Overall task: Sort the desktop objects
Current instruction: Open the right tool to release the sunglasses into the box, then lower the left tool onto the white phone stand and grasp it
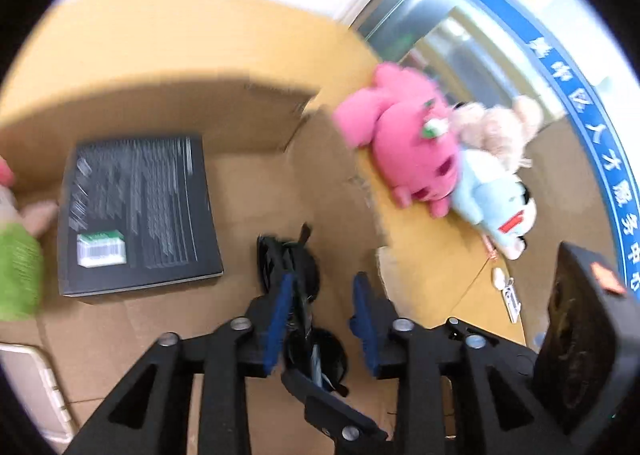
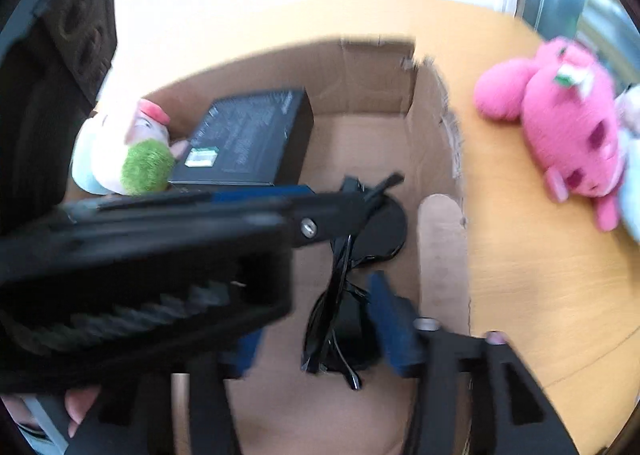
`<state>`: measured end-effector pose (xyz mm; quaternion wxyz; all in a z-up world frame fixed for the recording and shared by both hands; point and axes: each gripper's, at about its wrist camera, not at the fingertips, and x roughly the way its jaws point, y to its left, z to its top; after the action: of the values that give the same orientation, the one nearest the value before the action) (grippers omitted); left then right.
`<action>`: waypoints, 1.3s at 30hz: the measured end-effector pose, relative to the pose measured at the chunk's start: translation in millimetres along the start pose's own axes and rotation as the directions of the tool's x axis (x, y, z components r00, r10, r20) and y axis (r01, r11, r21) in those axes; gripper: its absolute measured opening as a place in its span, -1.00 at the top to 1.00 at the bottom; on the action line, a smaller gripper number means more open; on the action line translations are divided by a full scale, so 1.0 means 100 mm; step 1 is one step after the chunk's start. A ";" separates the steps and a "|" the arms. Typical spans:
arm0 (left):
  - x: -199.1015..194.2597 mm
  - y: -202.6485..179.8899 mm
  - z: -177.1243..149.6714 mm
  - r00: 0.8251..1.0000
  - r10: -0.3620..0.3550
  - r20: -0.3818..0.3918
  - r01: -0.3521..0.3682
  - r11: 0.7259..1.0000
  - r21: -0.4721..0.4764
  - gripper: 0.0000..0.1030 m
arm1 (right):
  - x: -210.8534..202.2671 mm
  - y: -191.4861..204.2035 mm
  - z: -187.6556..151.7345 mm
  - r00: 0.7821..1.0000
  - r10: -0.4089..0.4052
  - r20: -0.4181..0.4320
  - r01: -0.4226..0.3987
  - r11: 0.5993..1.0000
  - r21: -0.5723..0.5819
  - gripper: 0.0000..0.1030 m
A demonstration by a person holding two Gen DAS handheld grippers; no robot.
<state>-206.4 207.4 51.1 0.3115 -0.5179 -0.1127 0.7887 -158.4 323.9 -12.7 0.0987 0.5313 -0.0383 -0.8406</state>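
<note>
Black sunglasses lie folded on the floor of an open cardboard box. My left gripper hangs over them, open, its blue pads either side of the frame; the right pad stands clear of it. My right gripper is also open, with the sunglasses between its fingers and not pressed. The left gripper crosses the right wrist view from the left and hides the right gripper's left finger. The right gripper's housing shows at the right edge of the left wrist view.
In the cardboard box lie a flat black carton and a plush toy with a green tuft. On the wooden table right of the box lie a pink plush, a light-blue plush and a small key tag.
</note>
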 end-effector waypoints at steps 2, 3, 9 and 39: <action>-0.29 -0.12 -0.01 0.998 0.005 0.069 -0.008 0.999 0.037 0.30 | -0.19 0.00 -0.06 0.999 0.001 0.037 -0.001 1.000 0.000 -0.21; -0.45 -0.17 -0.03 0.994 0.009 0.105 -0.015 0.998 0.058 0.30 | -0.31 0.06 -0.09 0.998 -0.009 0.062 0.009 1.000 -0.006 -0.37; -1.63 -0.48 -0.60 0.882 0.187 0.432 -0.299 0.931 0.209 -0.48 | -0.95 0.39 -0.58 0.961 -0.087 0.264 0.118 0.988 -0.104 -0.83; -2.78 0.31 -2.82 0.676 0.505 0.537 -0.528 0.840 -0.125 -0.60 | -1.41 1.55 -1.59 0.876 -0.073 0.477 0.163 0.975 -0.151 -0.99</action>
<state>106.8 -26.5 119.2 0.0407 -0.2728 -0.0304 0.9607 62.7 207.5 69.9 0.0841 0.3022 0.0505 -0.9482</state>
